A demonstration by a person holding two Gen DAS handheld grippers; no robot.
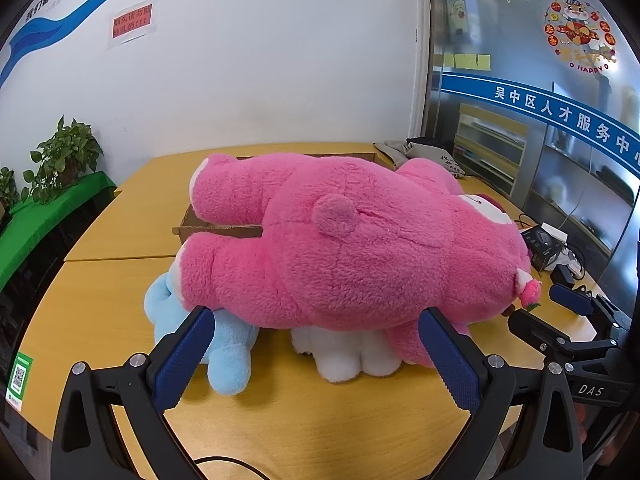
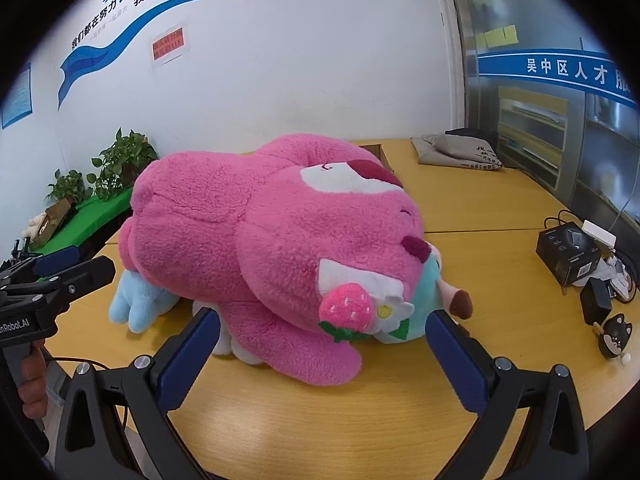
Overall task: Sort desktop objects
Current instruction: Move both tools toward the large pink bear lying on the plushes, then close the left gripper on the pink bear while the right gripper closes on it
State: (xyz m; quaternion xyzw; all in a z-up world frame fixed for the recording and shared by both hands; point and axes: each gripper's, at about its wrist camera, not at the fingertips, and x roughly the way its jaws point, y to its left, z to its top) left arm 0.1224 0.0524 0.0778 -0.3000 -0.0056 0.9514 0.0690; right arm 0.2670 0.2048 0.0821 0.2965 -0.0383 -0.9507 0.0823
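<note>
A big pink plush bear (image 1: pixel 360 248) lies face down on the yellow table (image 1: pixel 104 304), partly over an open cardboard box (image 1: pixel 188 226). Under it lie a light-blue plush (image 1: pixel 224 352) and a white plush (image 1: pixel 344 354). My left gripper (image 1: pixel 320 356) is open just in front of the pile, its jaws either side of the white plush, touching nothing. In the right wrist view the bear (image 2: pixel 248 232) shows its head with a strawberry ear decoration (image 2: pixel 348 308). My right gripper (image 2: pixel 320 344) is open, straddling the bear's arm and head. The blue plush (image 2: pixel 136 304) sticks out at left.
A black box (image 2: pixel 568 252), chargers and cables lie at the table's right edge, with a small black cat figure (image 2: pixel 616 336). Folded grey bags (image 2: pixel 460 152) lie at the back right. Potted plants (image 1: pixel 64 160) stand on a green-covered bench at left. A white wall is behind.
</note>
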